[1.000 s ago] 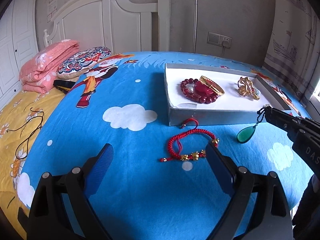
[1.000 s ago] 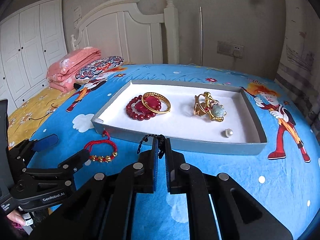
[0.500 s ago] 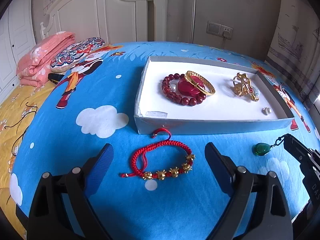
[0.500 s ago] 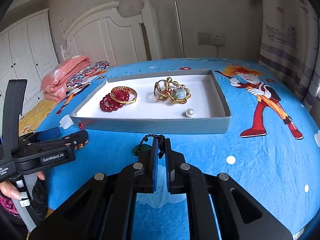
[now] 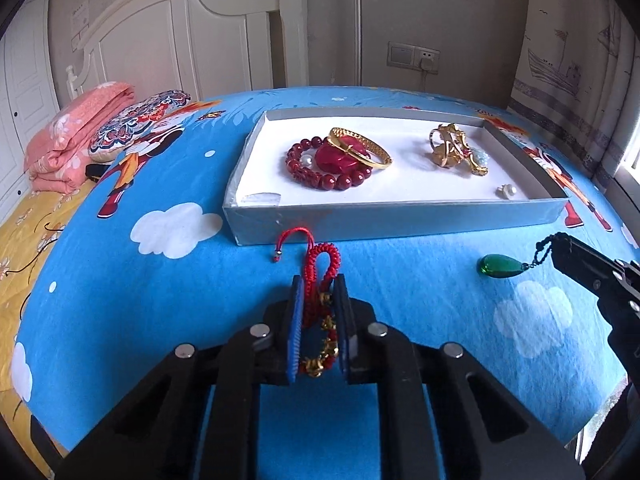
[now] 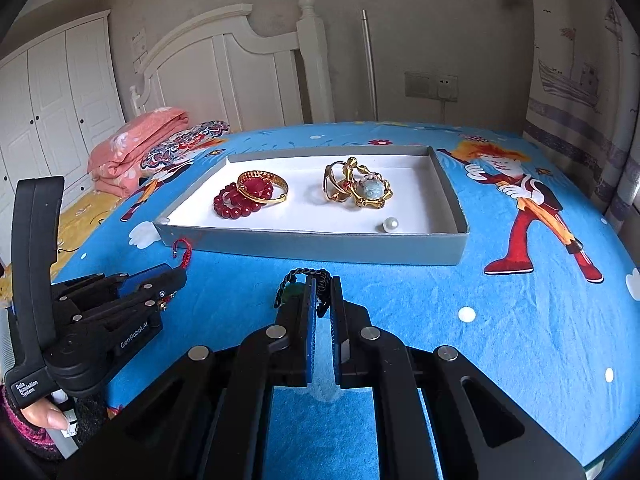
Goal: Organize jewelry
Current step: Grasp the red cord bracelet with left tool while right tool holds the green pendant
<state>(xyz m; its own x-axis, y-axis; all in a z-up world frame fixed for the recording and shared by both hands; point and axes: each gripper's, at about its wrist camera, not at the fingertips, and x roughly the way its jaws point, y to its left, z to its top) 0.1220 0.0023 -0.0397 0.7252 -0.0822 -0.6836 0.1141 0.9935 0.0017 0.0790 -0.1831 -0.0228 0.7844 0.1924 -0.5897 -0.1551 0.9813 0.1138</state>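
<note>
Left view: the left gripper, bottom centre, is clenched on the red bracelet below the tray. Right view: the right gripper pinches the pendant's cord. Lift both clear of the rim, I'd say.

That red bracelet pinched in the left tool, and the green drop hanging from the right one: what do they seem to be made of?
The red bracelet looks like braided cord, matte with a woven texture, strung with shiny gold-coloured beads, probably metal. The green drop looks like glass or polished stone: glossy and translucent, with bright highlights; which one I cannot tell. It hangs on a dark, knotted-looking cord.
</note>
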